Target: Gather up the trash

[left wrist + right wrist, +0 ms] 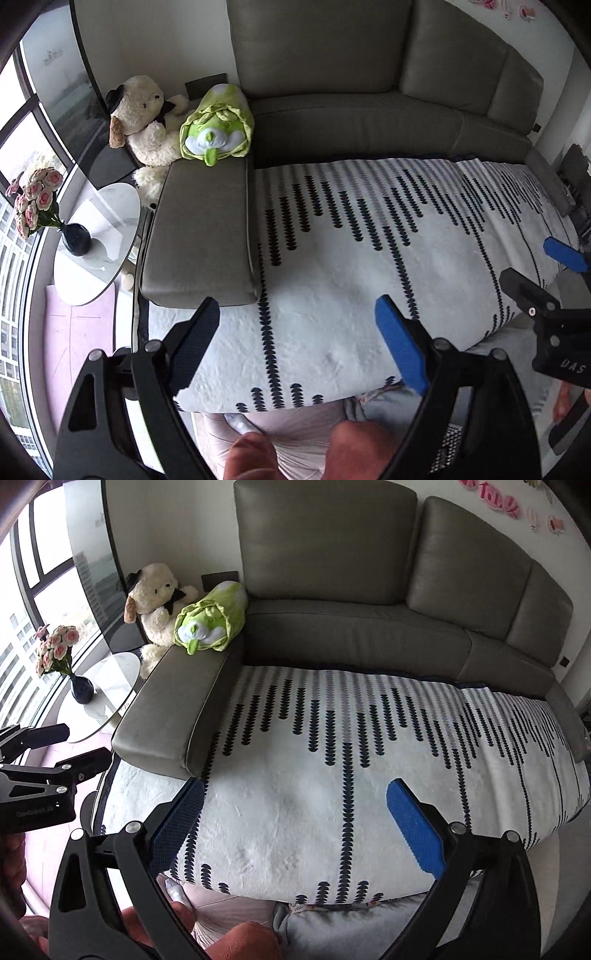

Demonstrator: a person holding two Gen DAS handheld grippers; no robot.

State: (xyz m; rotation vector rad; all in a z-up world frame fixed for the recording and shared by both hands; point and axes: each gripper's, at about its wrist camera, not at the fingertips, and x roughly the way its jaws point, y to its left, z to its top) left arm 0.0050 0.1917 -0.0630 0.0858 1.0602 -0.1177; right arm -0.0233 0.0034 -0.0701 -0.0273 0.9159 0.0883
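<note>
Left tool (299, 347) jaws wide, empty, right tool (295, 834) likewise

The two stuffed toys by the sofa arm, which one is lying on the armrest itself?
The green plush; the cream dog sits behind it, off the armrest.

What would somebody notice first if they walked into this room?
Probably the big white blanket with dark leafy stripes, spread over the grey sofa. Next, two soft toys by the sofa's arm: a cream plush dog behind it and a bright green plush lying on top. Pink flowers in a dark vase stand on the round table near the window.
</note>
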